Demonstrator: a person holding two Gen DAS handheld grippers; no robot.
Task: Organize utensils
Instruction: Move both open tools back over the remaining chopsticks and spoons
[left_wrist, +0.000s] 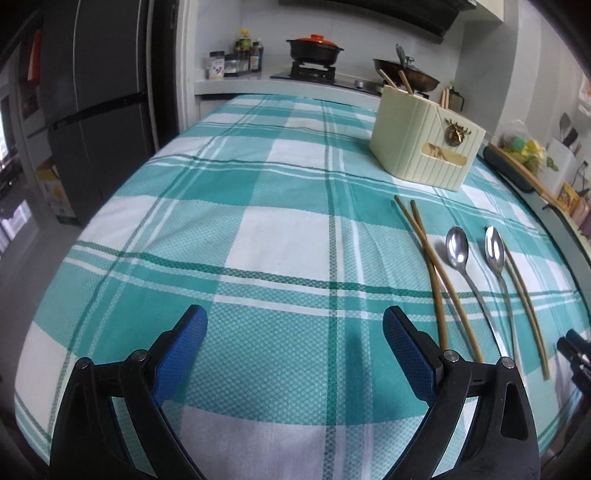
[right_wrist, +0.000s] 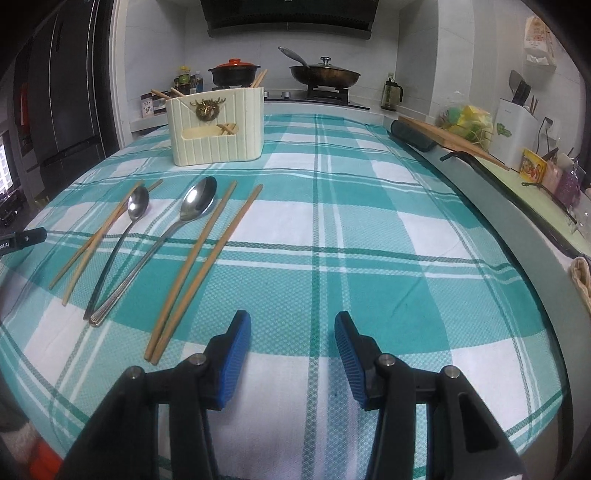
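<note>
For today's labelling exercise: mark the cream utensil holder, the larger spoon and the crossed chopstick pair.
cream utensil holder (right_wrist: 214, 142), right wrist view, ribbed front wall.
larger spoon (right_wrist: 200, 199), right wrist view, bowl.
crossed chopstick pair (left_wrist: 432, 260), left wrist view, where they cross.

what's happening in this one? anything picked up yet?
Nothing picked up yet. A person holds both grippers over the checked tablecloth; the left gripper and right gripper are open and empty. Two spoons and two pairs of chopsticks lie loose on the cloth in front of the cream utensil holder, which already has a few chopsticks in it.
</note>
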